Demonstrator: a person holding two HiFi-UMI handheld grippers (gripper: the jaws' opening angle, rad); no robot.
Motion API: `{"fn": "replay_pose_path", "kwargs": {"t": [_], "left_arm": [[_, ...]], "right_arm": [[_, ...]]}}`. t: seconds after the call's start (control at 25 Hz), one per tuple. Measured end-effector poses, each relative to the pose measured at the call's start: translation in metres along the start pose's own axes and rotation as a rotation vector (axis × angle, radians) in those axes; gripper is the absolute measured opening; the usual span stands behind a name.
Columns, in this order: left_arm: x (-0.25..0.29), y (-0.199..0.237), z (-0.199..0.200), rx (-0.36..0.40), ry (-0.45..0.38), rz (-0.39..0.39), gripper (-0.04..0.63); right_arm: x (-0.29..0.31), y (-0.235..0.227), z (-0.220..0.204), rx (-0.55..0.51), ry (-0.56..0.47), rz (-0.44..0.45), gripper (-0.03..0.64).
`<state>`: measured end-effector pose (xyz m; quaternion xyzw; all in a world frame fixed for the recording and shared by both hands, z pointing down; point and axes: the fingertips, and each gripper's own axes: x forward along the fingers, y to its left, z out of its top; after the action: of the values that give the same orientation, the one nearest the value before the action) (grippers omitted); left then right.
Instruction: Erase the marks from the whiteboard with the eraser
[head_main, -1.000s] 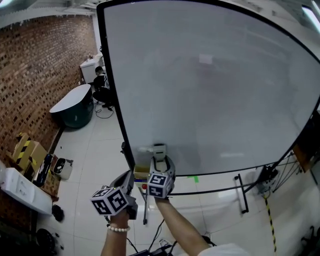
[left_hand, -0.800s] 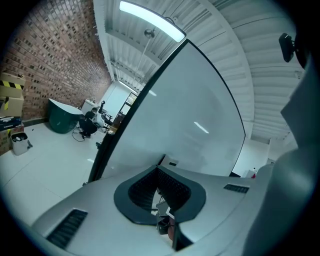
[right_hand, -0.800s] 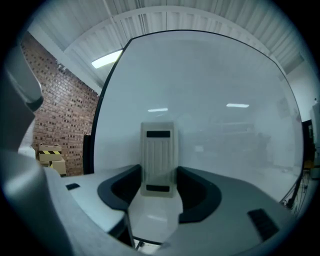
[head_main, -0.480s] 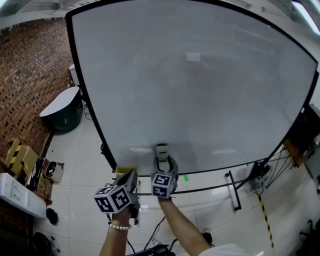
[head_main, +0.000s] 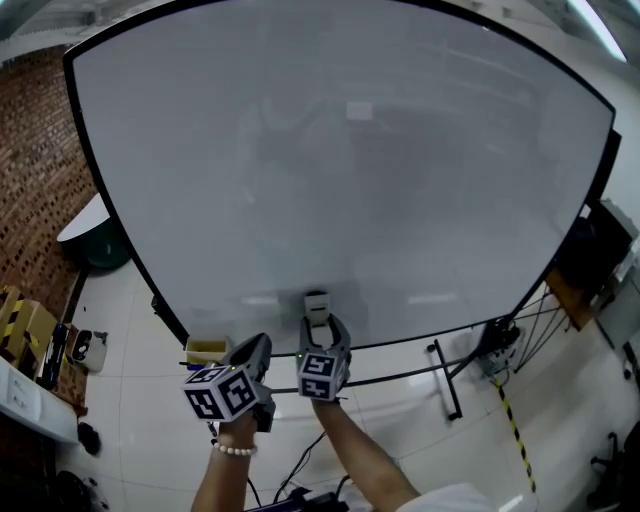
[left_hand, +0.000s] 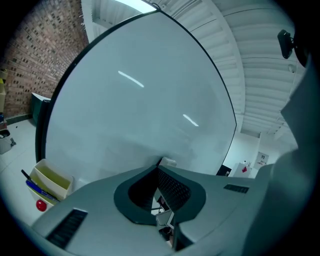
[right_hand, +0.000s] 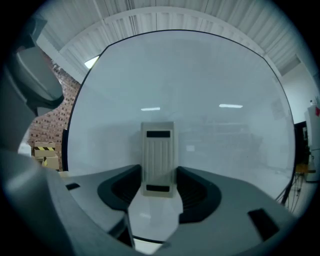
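Right hand-held gripper (head_main: 318, 327) clamped on the eraser (head_main: 317, 305), long axis upright along the jaws, tip at the lower edge of the whiteboard (head_main: 350, 170) — board lies ahead and above; left hand-held gripper (head_main: 256, 351) closed, empty, just beside, farther back.

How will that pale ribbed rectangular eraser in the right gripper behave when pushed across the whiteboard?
The pale ribbed rectangular eraser looks like rigid plastic, so it probably won't flex. The right gripper pinches only its lower end, so hard sideways strokes might pivot it. The large glossy whiteboard shows reflections, so the eraser should glide easily.
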<state>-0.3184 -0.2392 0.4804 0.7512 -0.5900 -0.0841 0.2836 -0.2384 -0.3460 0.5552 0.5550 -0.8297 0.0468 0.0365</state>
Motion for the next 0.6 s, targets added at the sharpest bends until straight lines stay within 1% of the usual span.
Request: {"fn": "replay_pose_path", "kwargs": {"t": [0.28,0.6], "left_arm": [[0.052,-0.049,-0.021,0.016,0.030,-0.040,-0.012],[0.107,-0.107,-0.050,0.029,0.067,-0.075,-0.012]], "right_arm": [[-0.006,-0.075,0.003,-0.005,-0.024,-0.029,0.252],[-0.012,-0.161,-0.003,0.003,-0.010,-0.071,0.252]]}}
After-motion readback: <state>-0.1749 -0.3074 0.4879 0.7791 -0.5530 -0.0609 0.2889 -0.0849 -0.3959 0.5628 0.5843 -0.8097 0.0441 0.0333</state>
